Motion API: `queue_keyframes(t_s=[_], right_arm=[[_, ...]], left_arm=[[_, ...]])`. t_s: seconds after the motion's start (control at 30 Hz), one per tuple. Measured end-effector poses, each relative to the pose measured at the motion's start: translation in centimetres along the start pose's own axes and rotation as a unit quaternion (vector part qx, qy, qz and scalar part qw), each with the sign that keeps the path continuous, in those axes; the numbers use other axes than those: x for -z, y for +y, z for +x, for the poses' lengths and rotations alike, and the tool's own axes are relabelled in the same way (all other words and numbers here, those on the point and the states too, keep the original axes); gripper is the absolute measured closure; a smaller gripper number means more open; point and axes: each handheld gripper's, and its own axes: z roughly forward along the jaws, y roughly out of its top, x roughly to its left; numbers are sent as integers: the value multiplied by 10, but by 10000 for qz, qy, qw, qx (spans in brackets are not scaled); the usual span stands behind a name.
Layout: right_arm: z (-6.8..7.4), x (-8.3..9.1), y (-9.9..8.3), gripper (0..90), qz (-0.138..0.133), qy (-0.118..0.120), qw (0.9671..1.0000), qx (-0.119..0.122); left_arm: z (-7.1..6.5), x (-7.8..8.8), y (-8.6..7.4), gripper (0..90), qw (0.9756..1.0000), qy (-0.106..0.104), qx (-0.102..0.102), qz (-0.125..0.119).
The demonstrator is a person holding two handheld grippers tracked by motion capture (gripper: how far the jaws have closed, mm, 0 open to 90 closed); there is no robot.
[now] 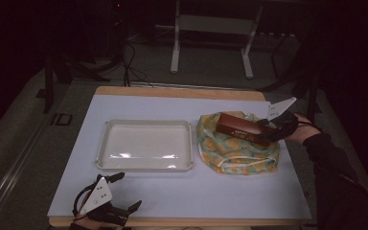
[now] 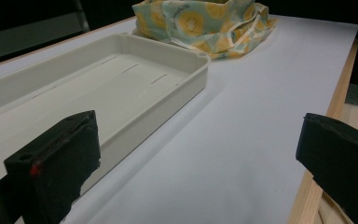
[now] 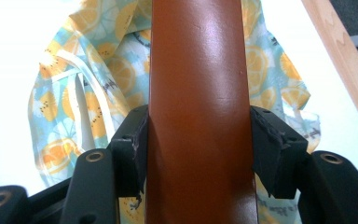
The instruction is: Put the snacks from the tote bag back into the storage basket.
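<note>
A long brown box (image 1: 239, 128) hangs over a cloth bag printed with orange slices (image 1: 235, 148) at the table's right. My right gripper (image 1: 267, 132) is shut on the box's right end. In the right gripper view both pads press the brown box (image 3: 198, 107) from either side, with the fruit-print bag (image 3: 74, 102) spread beneath it. My left gripper (image 1: 124, 194) rests near the table's front left corner, open, with nothing between its jaws. The left gripper view looks along bare table between its fingertips (image 2: 70, 158) toward the bag (image 2: 200, 23).
A shallow white tray (image 1: 144, 165) lies empty at the table's middle, left of the bag; its wall (image 2: 177, 91) runs close to my left gripper. The wooden table edge (image 2: 340, 88) lies to the right. A metal stand (image 1: 211, 43) is on the floor behind.
</note>
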Motion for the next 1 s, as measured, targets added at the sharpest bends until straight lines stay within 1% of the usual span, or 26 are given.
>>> queue_keyframes(t_s=[0.43,0.53,0.7,1.0], right_arm=[[1,18,20,432,-53,-62,9999,117],[1,22,26,433,-74,-74,9997,204],[2,26,38,432,-104,-74,9995,283],[5,29,62,433,-140,-38,9986,512]], left_arm=[[-1,-1,0,0,10000,-21,2,9],[-1,-1,0,0,10000,-35,2,13],[-1,-1,0,0,10000,-43,-6,14],[-1,-2,-1,0,10000,-80,-29,30]])
